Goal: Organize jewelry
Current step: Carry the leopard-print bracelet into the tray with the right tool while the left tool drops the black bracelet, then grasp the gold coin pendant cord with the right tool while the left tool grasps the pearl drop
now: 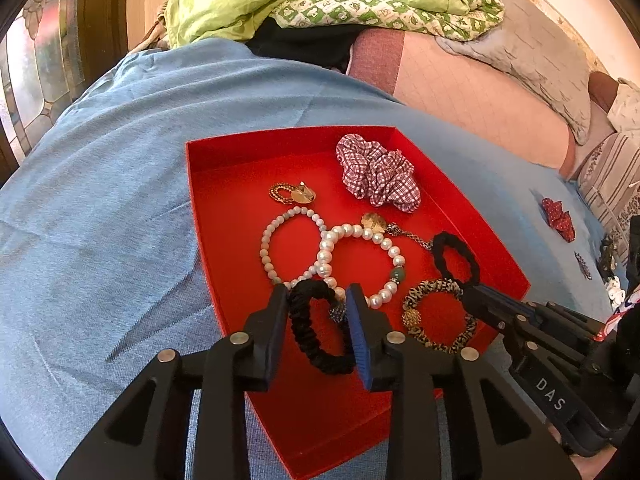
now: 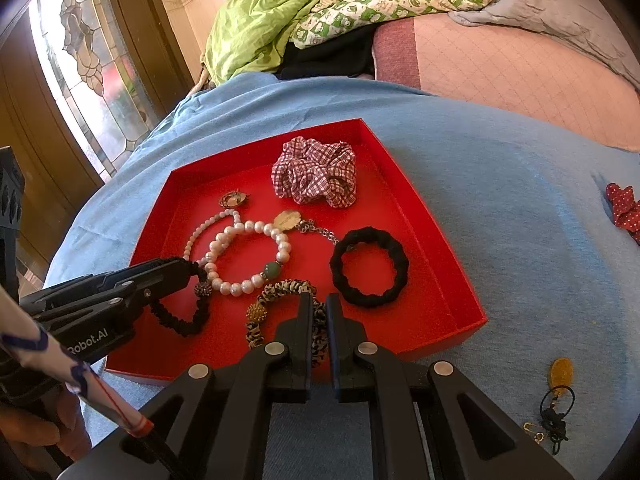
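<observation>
A red tray [image 1: 208,200] [image 2: 440,292] lies on a blue cloth. It holds a plaid scrunchie [image 1: 376,172] [image 2: 316,172], two pearl bracelets [image 1: 360,264] [image 2: 244,256], gold pieces, a thick black hair tie [image 1: 456,260] [image 2: 370,268], a leopard hair tie [image 1: 440,316] [image 2: 276,292] and a thin black hair tie [image 1: 316,332] [image 2: 180,320]. My left gripper [image 1: 318,300] is open, its fingers on either side of the thin black tie's rim. My right gripper [image 2: 318,304] is shut on the leopard tie's rim.
A red dotted bow [image 1: 560,218] [image 2: 624,208] lies on the cloth right of the tray. A gold pendant on a black cord [image 2: 558,396] lies near right. More small pieces [image 1: 608,268] sit far right. Green bedding [image 2: 320,8] is piled behind.
</observation>
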Motion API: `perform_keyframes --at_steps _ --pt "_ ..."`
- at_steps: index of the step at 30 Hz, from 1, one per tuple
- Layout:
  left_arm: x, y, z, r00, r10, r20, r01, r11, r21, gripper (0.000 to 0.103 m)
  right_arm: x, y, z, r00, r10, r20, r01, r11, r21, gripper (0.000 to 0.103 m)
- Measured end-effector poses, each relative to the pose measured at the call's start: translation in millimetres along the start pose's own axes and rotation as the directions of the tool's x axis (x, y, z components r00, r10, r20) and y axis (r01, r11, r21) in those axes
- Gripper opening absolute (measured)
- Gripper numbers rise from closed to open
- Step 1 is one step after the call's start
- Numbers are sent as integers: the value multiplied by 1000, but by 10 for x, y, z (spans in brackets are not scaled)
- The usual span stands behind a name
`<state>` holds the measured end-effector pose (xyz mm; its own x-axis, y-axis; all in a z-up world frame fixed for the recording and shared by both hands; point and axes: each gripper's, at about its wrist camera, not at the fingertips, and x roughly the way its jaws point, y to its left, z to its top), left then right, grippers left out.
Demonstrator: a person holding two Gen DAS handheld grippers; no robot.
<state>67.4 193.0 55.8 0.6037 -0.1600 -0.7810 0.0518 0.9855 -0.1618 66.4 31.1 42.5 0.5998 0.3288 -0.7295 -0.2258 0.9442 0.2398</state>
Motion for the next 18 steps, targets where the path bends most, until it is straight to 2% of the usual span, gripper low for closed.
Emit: perform_keyframes --at_steps 10,15,18 --pt "-22 1 13 1000 14 13 -14 1000 -8 37 -61 -22 16 1000 10 5 -10 1000 12 8" --pt "-81 1 32 998 48 50 -48 999 -9 49 -99 -36 23 1000 11 13 -11 1000 20 12" --pt "-109 -2 47 996 54 70 -53 998 -16 50 -135 -35 34 1000 15 20 -15 1000 21 15"
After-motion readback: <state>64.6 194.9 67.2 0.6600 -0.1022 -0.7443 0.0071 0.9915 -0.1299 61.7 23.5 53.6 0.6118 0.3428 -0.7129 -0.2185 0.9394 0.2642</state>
